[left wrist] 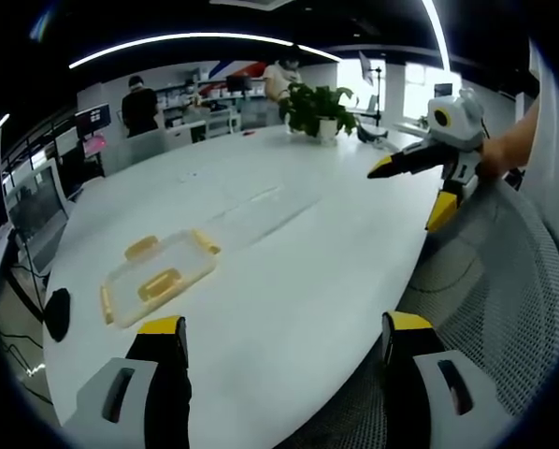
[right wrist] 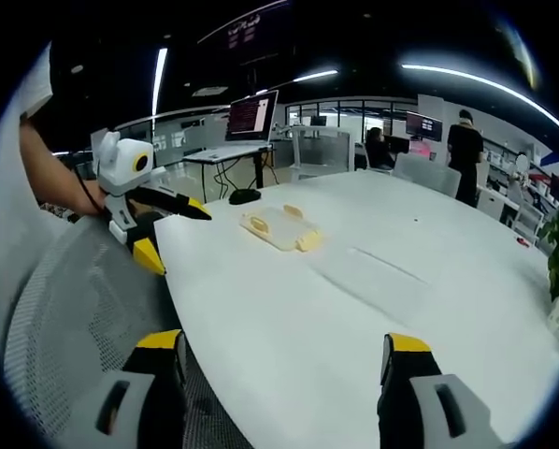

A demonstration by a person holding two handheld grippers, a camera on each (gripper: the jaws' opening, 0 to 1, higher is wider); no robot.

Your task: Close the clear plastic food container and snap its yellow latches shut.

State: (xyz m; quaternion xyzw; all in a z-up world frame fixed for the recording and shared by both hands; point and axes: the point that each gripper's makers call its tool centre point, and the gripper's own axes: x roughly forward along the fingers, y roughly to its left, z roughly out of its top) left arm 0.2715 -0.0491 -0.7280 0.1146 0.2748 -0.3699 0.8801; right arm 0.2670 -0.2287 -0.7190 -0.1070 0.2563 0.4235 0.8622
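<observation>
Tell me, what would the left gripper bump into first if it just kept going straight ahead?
Probably just the bare white table. The left gripper points over open tabletop; the clear container lies left of that line, so it would likely be missed, though depth is unclear.

The clear plastic food container (left wrist: pixel 158 278) lies flat on the white table (left wrist: pixel 289 253), at about nine o'clock in the left gripper view and eleven o'clock in the right gripper view (right wrist: pixel 281 227). It is shallow, rectangular, see-through. Its yellow latches (left wrist: pixel 141 248) sit along the edges, splayed outward.
</observation>
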